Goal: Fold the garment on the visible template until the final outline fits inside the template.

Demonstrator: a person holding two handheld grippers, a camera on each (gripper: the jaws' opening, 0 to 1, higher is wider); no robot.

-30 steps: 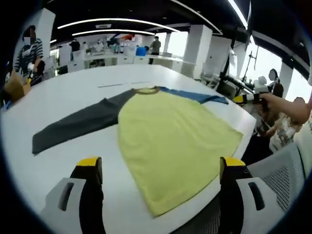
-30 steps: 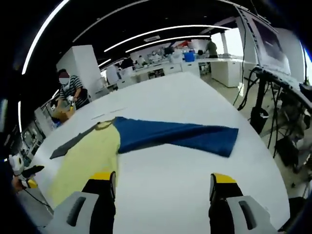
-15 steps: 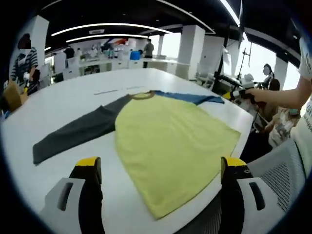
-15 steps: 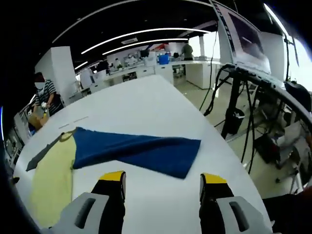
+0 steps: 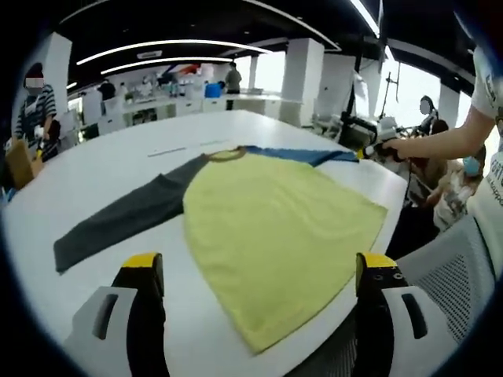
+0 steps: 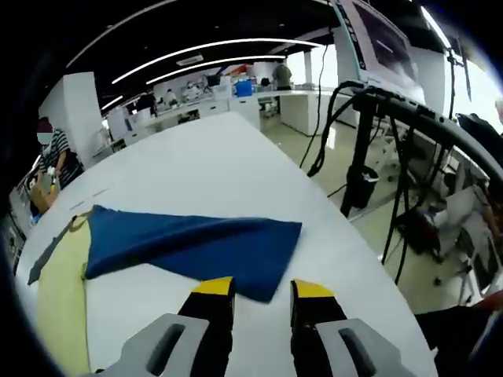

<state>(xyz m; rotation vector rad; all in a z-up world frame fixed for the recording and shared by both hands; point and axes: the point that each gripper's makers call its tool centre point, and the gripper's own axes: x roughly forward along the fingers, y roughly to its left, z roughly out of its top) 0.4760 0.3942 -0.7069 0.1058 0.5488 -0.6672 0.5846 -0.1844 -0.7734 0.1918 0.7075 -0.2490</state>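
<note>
A long-sleeved shirt lies flat on the white table (image 5: pixel 102 165). Its yellow body (image 5: pixel 267 236) spreads in front of my left gripper (image 5: pixel 259 265), which hovers open near the hem with nothing between its jaws. The grey sleeve (image 5: pixel 118 220) runs out to the left and the blue sleeve (image 5: pixel 310 155) to the far right. My right gripper (image 5: pixel 377 148) shows there at the sleeve's end. In the right gripper view the blue sleeve (image 6: pixel 189 243) lies flat, and my right gripper (image 6: pixel 263 289) has its jaws drawn close on either side of the cuff corner, with a gap still between them.
Faint thin marks (image 5: pixel 167 151) lie on the table beyond the collar. A mesh office chair (image 5: pixel 452 275) stands at the near right table edge. A stand with black cables (image 6: pixel 361 149) rises past the table's right edge. A person (image 5: pixel 35 98) stands at the far left.
My right gripper has moved in to the blue sleeve's cuff and its jaws have narrowed from wide apart to a small gap. The left gripper has hardly moved.
</note>
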